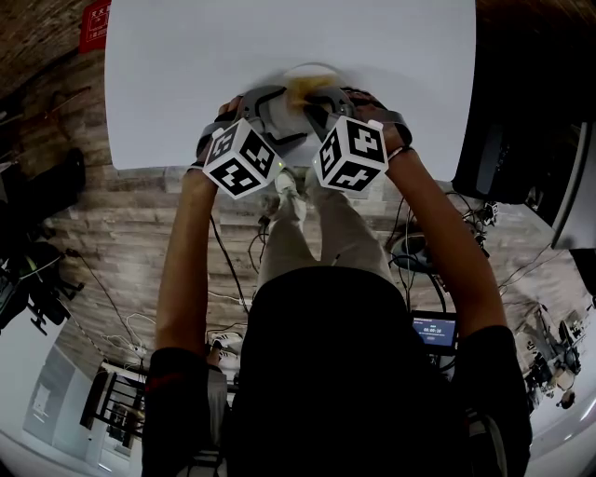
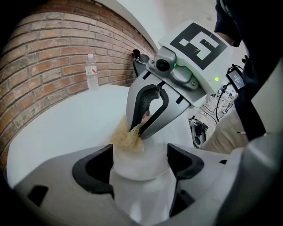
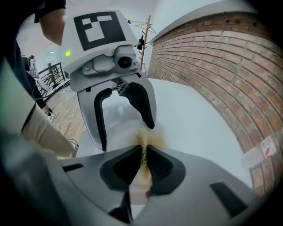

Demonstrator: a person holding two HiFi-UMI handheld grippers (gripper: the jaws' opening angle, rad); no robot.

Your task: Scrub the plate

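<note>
Over the near part of the white surface (image 1: 168, 84), 2 grippers meet across a small white plate (image 2: 139, 167). Left gripper (image 2: 140, 155): jaws set on either side of the plate and apparently clamping it, with the plate raised on edge rather than lying flat. Right gripper (image 3: 143, 155): jaws pressed together on a tan fibrous scrub pad (image 3: 150, 140), which touches the plate's upper rim. The pad is motion-blurred in the head view, which suggests that scrubbing is under way.

Risks, as judged:
1. The plate may twist or slip out of the left gripper, because the grip is narrow and the pad pushes sideways.
2. The pad may be dragged out of the right gripper's thin pinch if it snags on the rim.
3. A loosened plate could fall to the floor, the surface's edge being close.

Writing: a clear bottle (image 2: 91, 73) by the brick wall bears a red-and-white label, which is unreadable. A red wall sign (image 1: 93, 23) is also illegible. The digits on a small screen (image 1: 434, 331) are too small to read.
</note>
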